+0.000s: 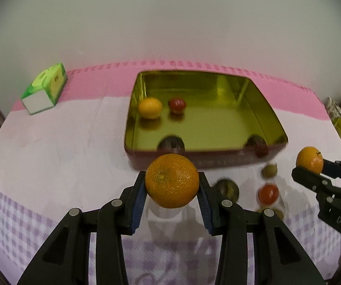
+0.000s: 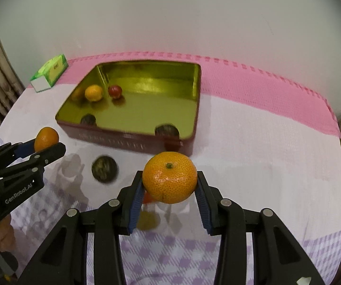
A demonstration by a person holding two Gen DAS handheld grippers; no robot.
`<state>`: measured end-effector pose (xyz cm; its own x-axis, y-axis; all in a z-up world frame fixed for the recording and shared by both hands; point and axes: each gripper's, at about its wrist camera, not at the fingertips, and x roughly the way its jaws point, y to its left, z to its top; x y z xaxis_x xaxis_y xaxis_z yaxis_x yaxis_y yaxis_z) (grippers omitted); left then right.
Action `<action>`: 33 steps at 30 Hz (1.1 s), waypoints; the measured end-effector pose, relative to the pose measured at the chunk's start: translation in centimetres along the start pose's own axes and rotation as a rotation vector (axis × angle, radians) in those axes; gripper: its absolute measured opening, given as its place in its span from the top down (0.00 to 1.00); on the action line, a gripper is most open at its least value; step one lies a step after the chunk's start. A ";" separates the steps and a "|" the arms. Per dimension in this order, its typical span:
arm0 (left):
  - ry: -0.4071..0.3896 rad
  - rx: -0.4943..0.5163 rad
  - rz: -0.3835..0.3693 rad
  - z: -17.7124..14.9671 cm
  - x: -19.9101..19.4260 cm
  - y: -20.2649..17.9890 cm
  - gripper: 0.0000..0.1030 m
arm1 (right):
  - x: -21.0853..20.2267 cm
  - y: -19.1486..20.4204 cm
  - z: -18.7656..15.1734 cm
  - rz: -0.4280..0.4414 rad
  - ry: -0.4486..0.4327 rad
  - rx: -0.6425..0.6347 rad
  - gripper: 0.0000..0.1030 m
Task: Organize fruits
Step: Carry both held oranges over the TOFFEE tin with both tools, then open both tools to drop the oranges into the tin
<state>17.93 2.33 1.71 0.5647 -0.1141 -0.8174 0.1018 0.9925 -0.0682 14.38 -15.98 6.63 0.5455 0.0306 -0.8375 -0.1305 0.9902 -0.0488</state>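
Both jaws pinch fruit: your left gripper [image 1: 172, 191] holds one orange [image 1: 172, 180], your right gripper [image 2: 170, 190] another orange [image 2: 170, 180], both near the tin [image 1: 268, 116].

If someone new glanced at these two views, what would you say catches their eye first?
Each gripper is shut on a bright orange: the left gripper holds the left orange, the right gripper the right orange, both above the checked tablecloth. Just beyond them sits the shiny gold tin, with a yellow citrus and a small red fruit already inside.
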 end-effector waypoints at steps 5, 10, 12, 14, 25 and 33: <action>-0.022 0.001 0.013 2.2 0.6 0.3 0.59 | 0.9 0.7 2.0 0.001 -0.020 -0.023 0.63; -0.027 0.002 0.026 4.0 1.8 0.6 0.59 | 2.4 1.0 4.0 0.002 -0.017 -0.031 0.63; -0.023 0.006 0.028 4.6 2.5 0.6 0.59 | 3.0 1.1 4.6 0.002 -0.016 -0.038 0.63; -0.017 0.013 0.035 5.0 3.1 0.5 0.59 | 3.7 1.3 5.2 0.002 -0.013 -0.046 0.63; 0.018 0.034 0.037 5.2 5.6 0.0 0.59 | 6.5 1.5 6.2 -0.002 0.021 -0.060 0.63; 0.039 0.033 0.036 5.2 6.7 0.0 0.59 | 7.4 1.4 6.2 0.002 0.040 -0.060 0.63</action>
<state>25.91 1.30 -0.78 0.5362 -0.0759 -0.8407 0.1096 0.9938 -0.0198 23.37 -13.52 3.70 0.5122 0.0259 -0.8585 -0.1815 0.9802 -0.0786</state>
